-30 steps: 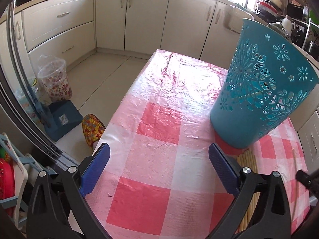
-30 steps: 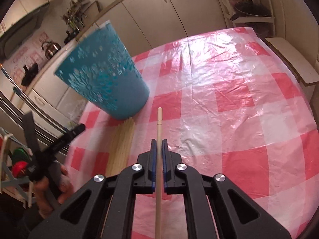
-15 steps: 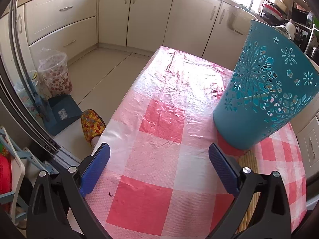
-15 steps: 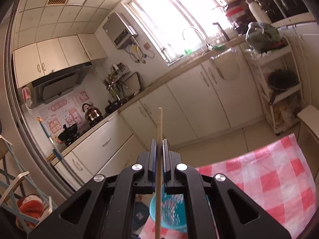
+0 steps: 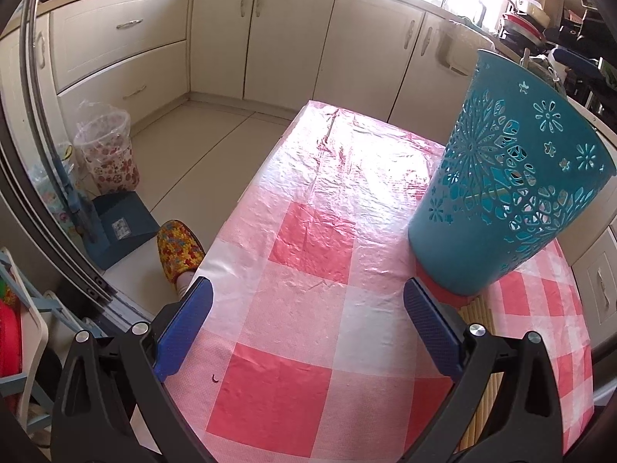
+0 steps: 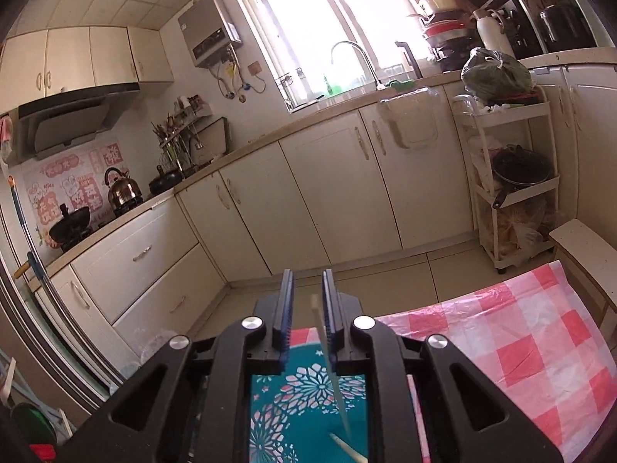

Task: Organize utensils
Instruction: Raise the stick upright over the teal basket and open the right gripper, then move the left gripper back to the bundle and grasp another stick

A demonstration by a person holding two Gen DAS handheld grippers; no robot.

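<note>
Chopsticks were going into the basket, one per trip. Your left claw (image 5: 306, 330) stood wide open and empty over the desk (image 5: 293, 254), the teal basket (image 5: 505, 193) ahead to its right, more sticks (image 5: 480, 310) by its right finger. Your right claw (image 6: 307, 308) was opening above the basket, the chopstick (image 6: 327, 343) loose between its jaws, dropping in. Next you likely needed another stick from the pile.

teal floral basket (image 5: 505, 193), pink-checked tablecloth (image 5: 308, 308)

Right gripper (image 6: 307, 305) jaws opening
</note>
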